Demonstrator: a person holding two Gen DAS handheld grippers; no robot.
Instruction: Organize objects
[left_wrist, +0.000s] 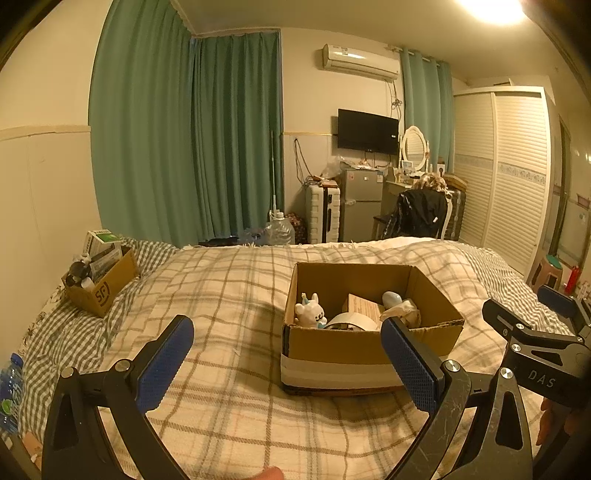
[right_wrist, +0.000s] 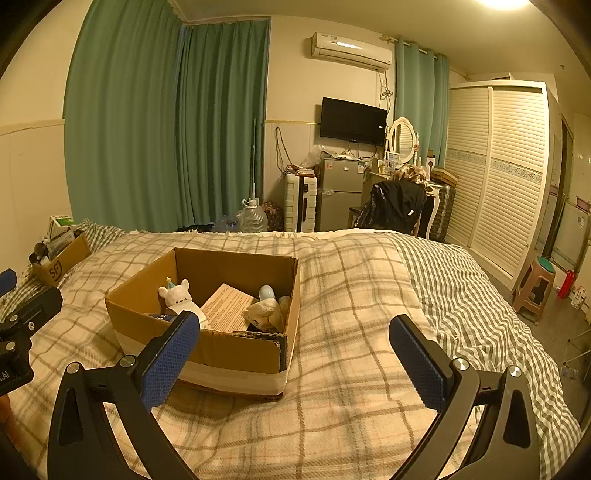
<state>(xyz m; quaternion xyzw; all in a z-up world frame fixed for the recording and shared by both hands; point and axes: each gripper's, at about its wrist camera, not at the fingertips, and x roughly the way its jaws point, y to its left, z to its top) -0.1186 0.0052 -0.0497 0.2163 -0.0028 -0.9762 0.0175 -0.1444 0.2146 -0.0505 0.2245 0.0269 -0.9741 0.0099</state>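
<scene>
An open cardboard box (left_wrist: 369, 347) (right_wrist: 236, 350) sits on the plaid bed. It holds a white toy bear (left_wrist: 309, 314) (right_wrist: 179, 295), a tape roll (left_wrist: 354, 321), a brown card box (right_wrist: 227, 310), a pale blue egg-shaped thing (left_wrist: 390, 298) (right_wrist: 266, 292) and crumpled paper (right_wrist: 264, 312). My left gripper (left_wrist: 288, 362) is open and empty, just short of the box and left of its middle. My right gripper (right_wrist: 295, 354) is open and empty, at the box's right front corner. The right gripper also shows at the right edge of the left wrist view (left_wrist: 546, 325).
A smaller SF cardboard box (left_wrist: 101, 286) (right_wrist: 61, 264) full of items sits at the bed's far left. A checked sheet (right_wrist: 480, 295) covers the bed's right side. Beyond the bed are curtains, a water jug (left_wrist: 280, 230), a fridge, a chair and a wardrobe.
</scene>
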